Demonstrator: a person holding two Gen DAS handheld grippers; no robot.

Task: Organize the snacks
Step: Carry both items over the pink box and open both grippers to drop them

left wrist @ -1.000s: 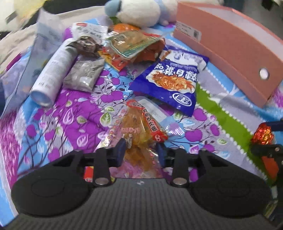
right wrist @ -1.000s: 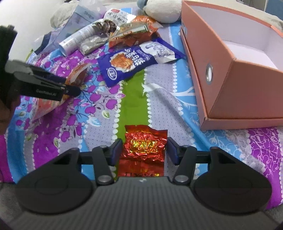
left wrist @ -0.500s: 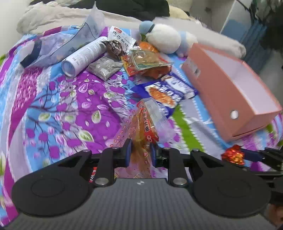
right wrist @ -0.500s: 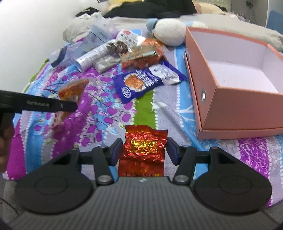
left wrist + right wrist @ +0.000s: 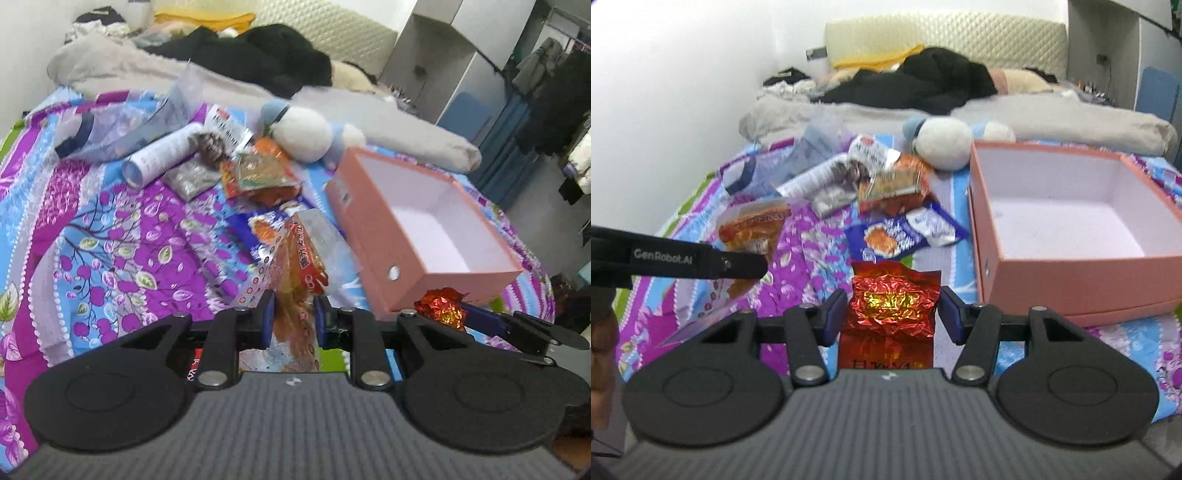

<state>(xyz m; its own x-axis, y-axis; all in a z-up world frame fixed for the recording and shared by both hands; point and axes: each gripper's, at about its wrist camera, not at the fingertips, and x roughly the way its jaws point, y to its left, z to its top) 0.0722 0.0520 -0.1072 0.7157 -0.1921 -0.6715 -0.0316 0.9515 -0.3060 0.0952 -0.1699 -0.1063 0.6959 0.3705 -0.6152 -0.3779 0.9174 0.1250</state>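
Snacks (image 5: pixel 258 177) beside pink box (image 5: pixel 1071 291), interior seemingly bare

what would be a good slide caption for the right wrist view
Right gripper holds a red foil packet above the bedspread, beside the open pink box; left gripper carries an orange snack bag.

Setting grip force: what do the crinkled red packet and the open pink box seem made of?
Crinkled red packet: likely metallised foil film, shiny, with sharp creases and glints. Open pink box: apparently matte cardboard, with straight, stiff walls and a white lining.
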